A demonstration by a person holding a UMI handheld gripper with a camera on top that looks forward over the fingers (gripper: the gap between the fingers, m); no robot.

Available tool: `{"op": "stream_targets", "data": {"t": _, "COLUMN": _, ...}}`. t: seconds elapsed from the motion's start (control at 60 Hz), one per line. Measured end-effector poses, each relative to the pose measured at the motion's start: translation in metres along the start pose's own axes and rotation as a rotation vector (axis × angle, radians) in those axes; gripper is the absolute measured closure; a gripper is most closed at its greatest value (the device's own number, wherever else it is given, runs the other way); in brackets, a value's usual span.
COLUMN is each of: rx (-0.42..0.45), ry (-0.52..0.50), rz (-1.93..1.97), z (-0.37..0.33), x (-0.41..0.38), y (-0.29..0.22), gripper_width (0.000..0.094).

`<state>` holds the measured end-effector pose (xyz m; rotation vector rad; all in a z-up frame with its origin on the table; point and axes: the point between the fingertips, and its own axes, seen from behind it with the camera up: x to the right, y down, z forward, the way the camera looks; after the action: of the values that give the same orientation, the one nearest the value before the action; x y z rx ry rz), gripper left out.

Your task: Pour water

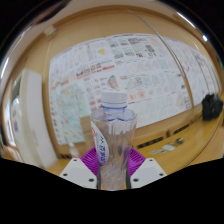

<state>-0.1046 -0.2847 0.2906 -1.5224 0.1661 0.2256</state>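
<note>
Gripper view: a clear plastic bottle (113, 140) with a pale cap stands upright between the fingers of the hand-held gripper (113, 172), whose purple pads (95, 158) press against its sides, pinching it. The bottle is ribbed and see-through, with no label that can be read. Beyond it a wooden wall (30, 75) carries large white posters (120, 65) crowded with small coloured figures and text too fine to make out. A dark object (212, 106) sits off to the right, by a pale wooden tabletop (185, 135)
</note>
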Motion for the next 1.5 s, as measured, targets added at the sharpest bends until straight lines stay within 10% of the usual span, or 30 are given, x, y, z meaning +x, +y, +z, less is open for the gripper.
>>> {"op": "stream_targets", "data": {"t": 0.2, "rx": -0.183, "ry": 0.166, "rz": -0.277, "z": 0.004, "x": 0.104, "y": 0.081, "gripper_width": 0.0615}}
{"op": "stream_targets", "data": {"t": 0.55, "rx": -0.361, "ry": 0.143, "rz": -0.269, "z": 0.005, "x": 0.183, "y": 0.214, "gripper_width": 0.0608}}
{"op": "stream_targets", "data": {"t": 0.833, "rx": -0.375, "ry": 0.175, "rz": -0.252, "z": -0.002, "x": 0.189, "y": 0.212, "gripper_width": 0.0413}}
{"op": "stream_targets", "data": {"t": 0.95, "rx": -0.444, "ry": 0.235, "rz": -0.258, "z": -0.016, "x": 0.195, "y": 0.213, "gripper_width": 0.0066}}
{"op": "stream_targets", "data": {"t": 1.5, "rx": -0.553, "ry": 0.320, "rz": -0.276, "z": -0.263, "x": 0.108, "y": 0.121, "gripper_width": 0.0087}}
